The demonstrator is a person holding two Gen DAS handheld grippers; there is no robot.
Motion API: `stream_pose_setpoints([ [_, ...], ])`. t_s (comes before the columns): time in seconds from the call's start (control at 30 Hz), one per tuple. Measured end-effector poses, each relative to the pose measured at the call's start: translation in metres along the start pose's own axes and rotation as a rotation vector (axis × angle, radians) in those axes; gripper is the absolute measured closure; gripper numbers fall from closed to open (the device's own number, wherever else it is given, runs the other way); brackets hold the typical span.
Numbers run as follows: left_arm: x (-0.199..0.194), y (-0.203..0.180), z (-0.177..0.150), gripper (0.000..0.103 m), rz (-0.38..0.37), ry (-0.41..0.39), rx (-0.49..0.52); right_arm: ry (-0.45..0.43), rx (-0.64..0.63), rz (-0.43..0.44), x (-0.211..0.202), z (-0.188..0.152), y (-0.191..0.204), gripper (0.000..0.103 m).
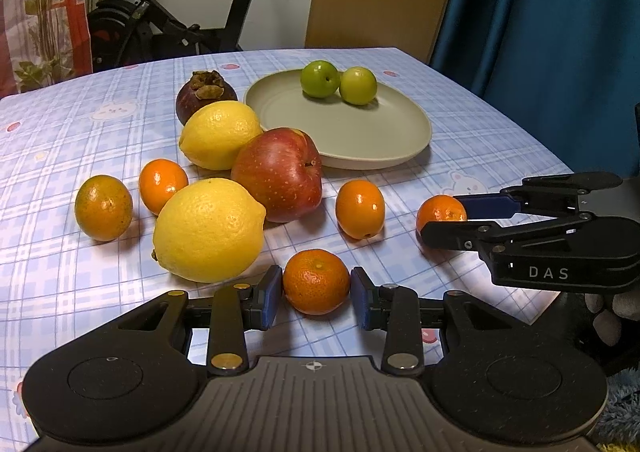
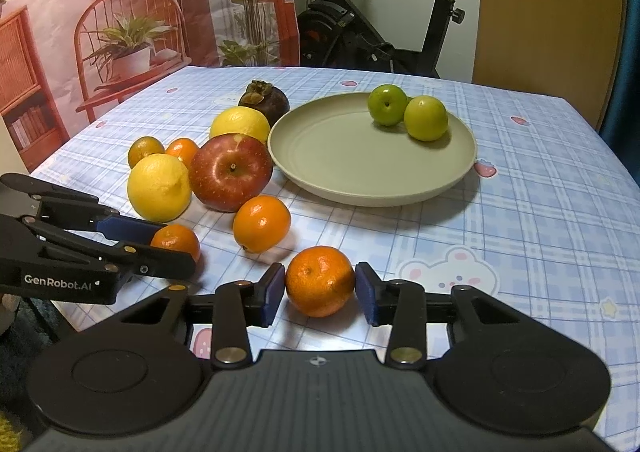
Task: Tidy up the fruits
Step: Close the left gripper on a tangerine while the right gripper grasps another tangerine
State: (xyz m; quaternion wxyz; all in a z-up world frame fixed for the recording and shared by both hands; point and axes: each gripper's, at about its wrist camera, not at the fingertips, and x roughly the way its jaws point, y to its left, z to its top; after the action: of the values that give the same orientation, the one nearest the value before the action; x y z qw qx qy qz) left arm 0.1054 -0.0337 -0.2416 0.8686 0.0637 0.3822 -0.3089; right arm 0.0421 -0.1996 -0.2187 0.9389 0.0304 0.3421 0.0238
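Orange mandarins sit clamped on the cloth (image 1: 60, 123), one (image 1: 316, 280) in the left gripper (image 1: 316, 294), another (image 2: 320, 280) in the right gripper (image 2: 320, 292), while the grey plate (image 2: 340, 167) beyond holds only two green fruits (image 2: 387, 104), apple (image 2: 230, 171) and lemons (image 2: 159, 187) beside it.

Bright, sharp, fisheye-warped edges, soft shadows

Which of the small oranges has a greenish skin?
The far-left one, at the outer end of the fruit cluster beside the near lemon. Its peel is mottled green and dull; the other small oranges are evenly bright orange.
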Motion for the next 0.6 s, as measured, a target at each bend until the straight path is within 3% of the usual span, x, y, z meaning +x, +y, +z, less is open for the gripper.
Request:
stream_pose_setpoints([
  [0.33, -0.016, -0.008, 0.012, 0.064, 0.029, -0.046, 0.057, -0.038, -0.007, 0.005, -0.011, 0.006, 0.001, 0.062],
  [0.6, -0.037, -0.016, 0.048, 0.064, 0.045, -0.155, 0.127, -0.114, -0.020, 0.011, -0.030, 0.030, -0.003, 0.062],
])
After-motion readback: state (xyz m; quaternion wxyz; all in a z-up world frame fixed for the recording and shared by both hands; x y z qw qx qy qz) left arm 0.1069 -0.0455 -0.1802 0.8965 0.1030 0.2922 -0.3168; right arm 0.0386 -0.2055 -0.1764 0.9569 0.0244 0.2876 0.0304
